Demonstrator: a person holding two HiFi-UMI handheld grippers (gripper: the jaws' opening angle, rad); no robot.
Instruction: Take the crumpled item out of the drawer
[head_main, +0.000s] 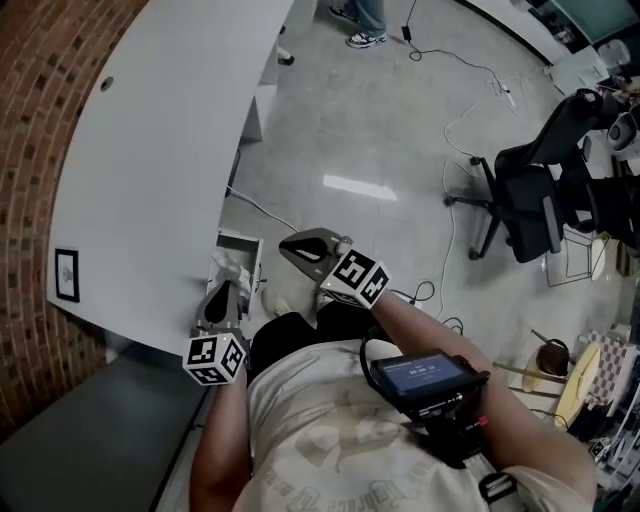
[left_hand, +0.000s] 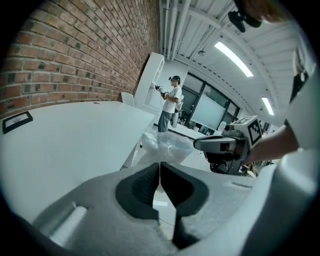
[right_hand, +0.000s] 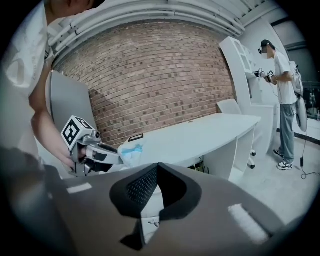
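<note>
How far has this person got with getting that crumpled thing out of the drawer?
Done: the drawer stands open. In hand: the left gripper is shut on the crumpled item, which looks lifted to about desk height. The right gripper is shut and empty. Left: carry it clear.

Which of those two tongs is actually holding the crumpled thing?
The left tongs: they are pinched shut on the crumpled plastic item. The right tongs are closed too, but with nothing between them.
</note>
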